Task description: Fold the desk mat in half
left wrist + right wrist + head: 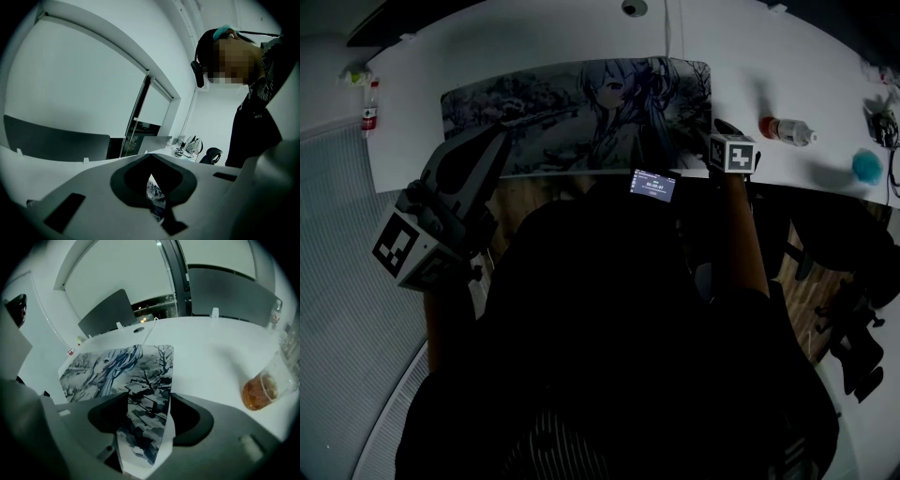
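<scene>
The desk mat (581, 112), printed with a blue-haired figure and snowy trees, lies flat and unfolded along the white table (769, 56). My right gripper (724, 131) is at its near right corner. In the right gripper view the jaws (147, 413) stand open on either side of that corner of the mat (117, 371), with the pads apart from it. My left gripper (502, 136) hovers over the mat's near left end. Its jaws (151, 161) look shut, and only a sliver of the mat (155, 193) shows through the slit between them.
A red-capped bottle (787, 130) lies on the table right of the mat, with a teal object (866, 165) beyond it. A cup of amber drink (262, 390) stands near the right gripper. Another bottle (368, 105) stands at the far left corner. Office chairs (853, 309) are at the right.
</scene>
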`<action>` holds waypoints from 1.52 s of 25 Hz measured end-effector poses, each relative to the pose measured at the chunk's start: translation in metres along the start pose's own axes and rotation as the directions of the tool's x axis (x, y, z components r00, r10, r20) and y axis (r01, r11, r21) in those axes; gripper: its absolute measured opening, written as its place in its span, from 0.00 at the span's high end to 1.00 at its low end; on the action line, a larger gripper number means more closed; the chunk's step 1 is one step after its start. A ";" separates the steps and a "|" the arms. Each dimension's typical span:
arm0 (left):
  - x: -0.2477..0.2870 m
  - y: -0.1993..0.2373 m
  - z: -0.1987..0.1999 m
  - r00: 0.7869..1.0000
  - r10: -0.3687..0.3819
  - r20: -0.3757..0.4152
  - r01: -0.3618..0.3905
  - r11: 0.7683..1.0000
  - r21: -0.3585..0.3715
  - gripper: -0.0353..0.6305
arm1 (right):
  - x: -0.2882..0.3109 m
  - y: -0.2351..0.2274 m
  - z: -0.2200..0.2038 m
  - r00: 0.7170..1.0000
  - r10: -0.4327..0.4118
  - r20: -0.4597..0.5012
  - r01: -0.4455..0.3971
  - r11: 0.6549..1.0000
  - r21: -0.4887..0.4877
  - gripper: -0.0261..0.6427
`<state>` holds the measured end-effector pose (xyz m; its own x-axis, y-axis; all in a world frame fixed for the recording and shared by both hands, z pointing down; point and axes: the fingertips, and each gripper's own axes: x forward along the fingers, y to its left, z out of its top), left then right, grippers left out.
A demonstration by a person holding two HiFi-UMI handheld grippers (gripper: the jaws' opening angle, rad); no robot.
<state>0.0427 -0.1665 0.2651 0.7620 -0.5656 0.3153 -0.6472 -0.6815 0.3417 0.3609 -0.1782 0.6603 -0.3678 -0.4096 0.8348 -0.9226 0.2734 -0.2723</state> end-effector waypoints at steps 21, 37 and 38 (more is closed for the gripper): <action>-0.011 0.001 -0.038 0.996 0.056 -0.072 -0.061 0.996 -0.065 0.94 | 0.010 -0.013 -0.018 0.999 0.035 0.018 -0.039 0.957 0.288 0.77; -0.024 -0.003 -0.066 0.982 0.091 -0.167 -0.104 0.992 -0.069 0.94 | 0.016 0.012 -0.038 0.999 0.041 -0.026 -0.041 0.998 -0.036 0.90; -0.025 -0.002 -0.066 0.982 0.090 -0.167 -0.103 0.992 -0.074 0.94 | 0.016 0.012 -0.036 0.997 0.072 -0.004 -0.072 0.997 0.009 0.90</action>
<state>0.0236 -0.1203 0.3150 0.6863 -0.5388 0.4885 -0.7223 -0.5832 0.3716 0.3479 -0.1500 0.6874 -0.4326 -0.3851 0.8152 -0.8948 0.2942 -0.3359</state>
